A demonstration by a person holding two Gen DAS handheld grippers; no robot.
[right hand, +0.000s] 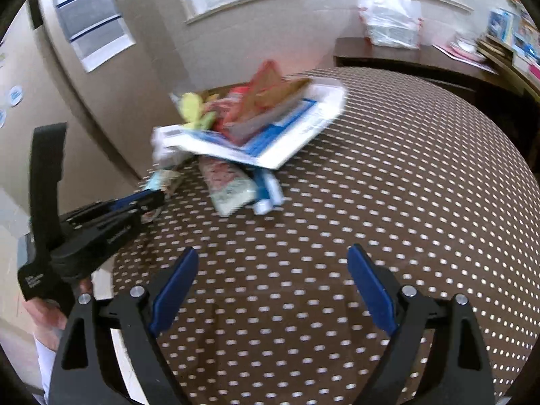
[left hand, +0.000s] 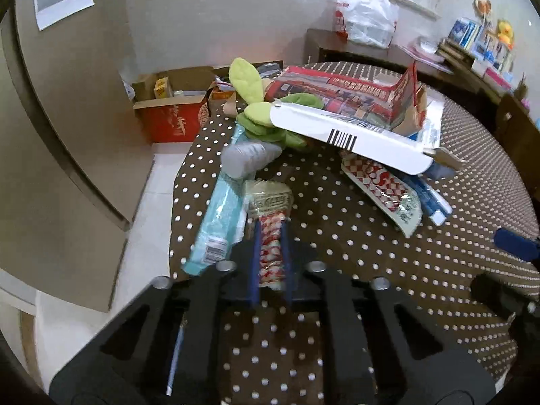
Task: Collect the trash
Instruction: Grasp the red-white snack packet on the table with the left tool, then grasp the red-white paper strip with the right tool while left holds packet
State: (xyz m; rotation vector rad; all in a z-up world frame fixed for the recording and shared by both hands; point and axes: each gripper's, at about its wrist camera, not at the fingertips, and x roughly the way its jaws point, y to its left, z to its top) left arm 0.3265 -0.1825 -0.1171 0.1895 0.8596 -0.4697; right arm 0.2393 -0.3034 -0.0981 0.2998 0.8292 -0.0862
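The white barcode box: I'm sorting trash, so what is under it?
Under the white barcode box, a red-checked wrapper and a blue-and-white packet stick out at its near side, green plush leaves at its left. Anything further beneath is covered.

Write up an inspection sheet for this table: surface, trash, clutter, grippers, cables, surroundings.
Surface: brown dotted tablecloth, bare near the right side.
Job's things: red-and-white wrapper in the left gripper; light blue packet beside it; checkered wrapper; white carton and red carton piled behind.
Clutter: green plush toy within the pile.
Grippers: left gripper shut on the red-and-white wrapper; right gripper open, over bare cloth.
Cables: nothing seen.
Surroundings: cardboard boxes on the floor, plastic bag on a sideboard.
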